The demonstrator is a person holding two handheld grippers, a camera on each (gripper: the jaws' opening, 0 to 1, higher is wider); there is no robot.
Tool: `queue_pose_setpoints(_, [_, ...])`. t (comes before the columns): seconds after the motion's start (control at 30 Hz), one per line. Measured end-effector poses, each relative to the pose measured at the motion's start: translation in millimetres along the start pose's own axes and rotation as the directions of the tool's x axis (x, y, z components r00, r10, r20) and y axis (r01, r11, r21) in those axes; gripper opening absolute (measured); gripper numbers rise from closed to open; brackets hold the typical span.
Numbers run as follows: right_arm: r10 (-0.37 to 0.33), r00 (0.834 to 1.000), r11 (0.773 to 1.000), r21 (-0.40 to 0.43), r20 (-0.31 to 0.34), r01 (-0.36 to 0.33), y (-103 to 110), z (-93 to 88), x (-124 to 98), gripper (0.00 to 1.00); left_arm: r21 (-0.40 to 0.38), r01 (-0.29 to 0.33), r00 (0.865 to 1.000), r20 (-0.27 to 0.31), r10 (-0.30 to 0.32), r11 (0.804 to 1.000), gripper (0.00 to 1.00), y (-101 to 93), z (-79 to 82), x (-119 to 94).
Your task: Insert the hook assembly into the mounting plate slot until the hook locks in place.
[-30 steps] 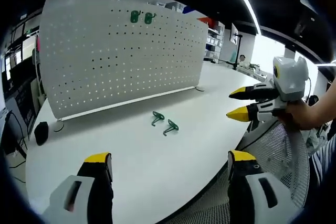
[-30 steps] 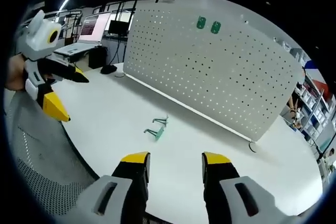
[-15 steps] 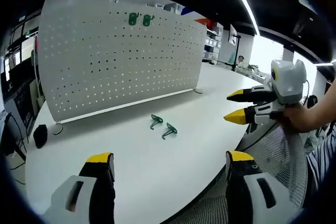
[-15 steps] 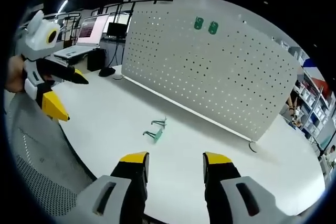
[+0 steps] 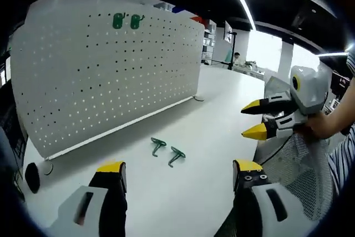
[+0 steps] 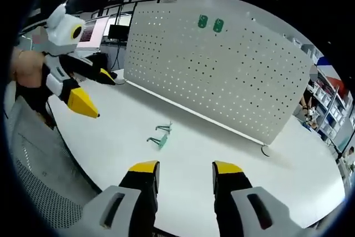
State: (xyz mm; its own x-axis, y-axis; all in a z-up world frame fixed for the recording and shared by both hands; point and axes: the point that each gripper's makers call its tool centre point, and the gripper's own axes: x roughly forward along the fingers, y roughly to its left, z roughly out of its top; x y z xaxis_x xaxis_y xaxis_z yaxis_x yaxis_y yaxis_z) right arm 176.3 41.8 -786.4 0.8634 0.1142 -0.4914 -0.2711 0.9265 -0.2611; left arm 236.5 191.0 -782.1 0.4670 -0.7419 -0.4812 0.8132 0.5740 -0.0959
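Both grippers, left (image 5: 175, 173) and right (image 6: 180, 170), hover over the table (image 5: 211, 131) with jaws apart, holding nothing. Two loose hooks (image 5: 166, 149) lie side by side on the table before the upright pegboard (image 5: 105, 76), well apart from either gripper. Two hooks already hang near its top (image 6: 210, 23). To start well, one gripper should probably descend on a single loose hook and pinch its shank, leaving the insertion end free. No containers are present.

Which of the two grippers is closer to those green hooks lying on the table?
Hard to call; perhaps the right. In both views the hooks lie just ahead of open jaws: the left gripper and the right gripper both hang back near the table's edge.
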Motion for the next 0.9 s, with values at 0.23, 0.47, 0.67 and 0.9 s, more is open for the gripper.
queue_pose_setpoints(0.23, [-0.009, 1.000, 1.000, -0.008, -0.004, 0.009, -2.2, -1.3, -0.1, 0.32, 0.034, 0.044, 0.999, -0.033, -0.043, 0.998, 0.73, 11.9, 0.4, 22.5])
queue_pose_setpoints(0.47, [-0.004, 1.000, 1.000, 0.000, -0.021, 0.004, -1.8, -5.3, 1.7, 0.32, 0.073, 0.093, 0.993, -0.082, -0.087, 0.993, 0.66, 18.5, -4.8, 44.1])
queue_pose_setpoints(0.67, [0.009, 0.999, 1.000, 0.010, -0.039, -0.009, 1.1, -8.7, 3.3, 0.32, 0.097, 0.136, 0.985, -0.117, -0.124, 0.986, 0.63, 26.8, -7.3, 64.8])
queue_pose_setpoints(0.9, [0.004, 0.999, 1.000, 0.018, -0.045, -0.004, 0.6, -10.3, 2.7, 0.32, 0.098, 0.163, 0.978, -0.144, -0.149, 0.982, 0.59, 39.6, -10.7, 87.4])
